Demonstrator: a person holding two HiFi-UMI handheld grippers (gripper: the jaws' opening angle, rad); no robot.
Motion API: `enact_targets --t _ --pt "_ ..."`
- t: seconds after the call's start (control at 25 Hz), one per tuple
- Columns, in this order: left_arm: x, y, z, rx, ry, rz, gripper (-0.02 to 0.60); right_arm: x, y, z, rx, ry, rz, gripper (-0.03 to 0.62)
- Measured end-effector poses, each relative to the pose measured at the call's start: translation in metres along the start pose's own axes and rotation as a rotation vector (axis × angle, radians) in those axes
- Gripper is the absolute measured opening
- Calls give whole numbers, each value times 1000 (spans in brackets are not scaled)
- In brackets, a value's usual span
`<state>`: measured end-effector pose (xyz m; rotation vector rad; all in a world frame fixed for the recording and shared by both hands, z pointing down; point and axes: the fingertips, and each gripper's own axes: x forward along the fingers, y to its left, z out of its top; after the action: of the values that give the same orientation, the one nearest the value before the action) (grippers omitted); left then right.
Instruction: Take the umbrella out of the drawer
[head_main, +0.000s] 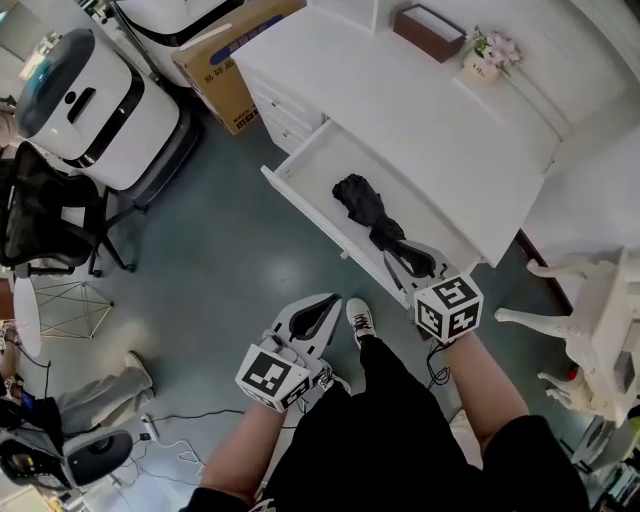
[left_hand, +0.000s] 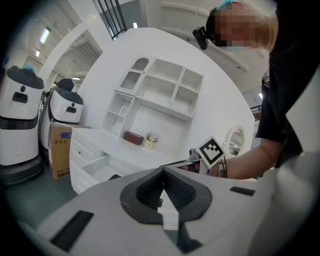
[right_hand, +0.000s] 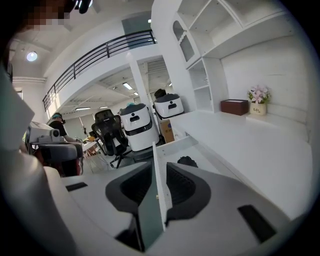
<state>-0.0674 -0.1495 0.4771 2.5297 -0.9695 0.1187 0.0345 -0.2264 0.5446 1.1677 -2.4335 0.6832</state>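
A black folded umbrella (head_main: 365, 210) lies inside the open white drawer (head_main: 300, 165) of the desk. My right gripper (head_main: 400, 256) hovers at the drawer's front edge, just short of the umbrella's near end. Its jaws stand a little apart with nothing in them. In the right gripper view the drawer's front panel (right_hand: 156, 165) shows through the gap of the right gripper (right_hand: 159, 172), and the umbrella (right_hand: 187, 161) lies beyond. My left gripper (head_main: 325, 303) hangs over the floor, short of the drawer. The left gripper (left_hand: 163, 171) has its tips together and is empty. The umbrella (left_hand: 114, 176) is small and far in the left gripper view.
On the white desk top (head_main: 420, 120) stand a brown box (head_main: 428, 32) and a small flower pot (head_main: 490, 55). A cardboard box (head_main: 225, 60), white machines (head_main: 95, 100) and a black office chair (head_main: 40, 215) stand to the left. A white ornate chair (head_main: 590, 330) is at the right.
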Motion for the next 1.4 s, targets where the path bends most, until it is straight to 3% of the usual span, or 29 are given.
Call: enact_targets --t 0.52,0.84,1.4 --pt "42 14 -16 -26 15 14 3 70 -79 -67 -53 274 6 176" --pt "59 15 -25 -37 31 29 3 106 -101 -100 -54 384 50 218" --pt "67 20 -44 -91 70 63 3 146 -118 -128 -57 463 79 222"
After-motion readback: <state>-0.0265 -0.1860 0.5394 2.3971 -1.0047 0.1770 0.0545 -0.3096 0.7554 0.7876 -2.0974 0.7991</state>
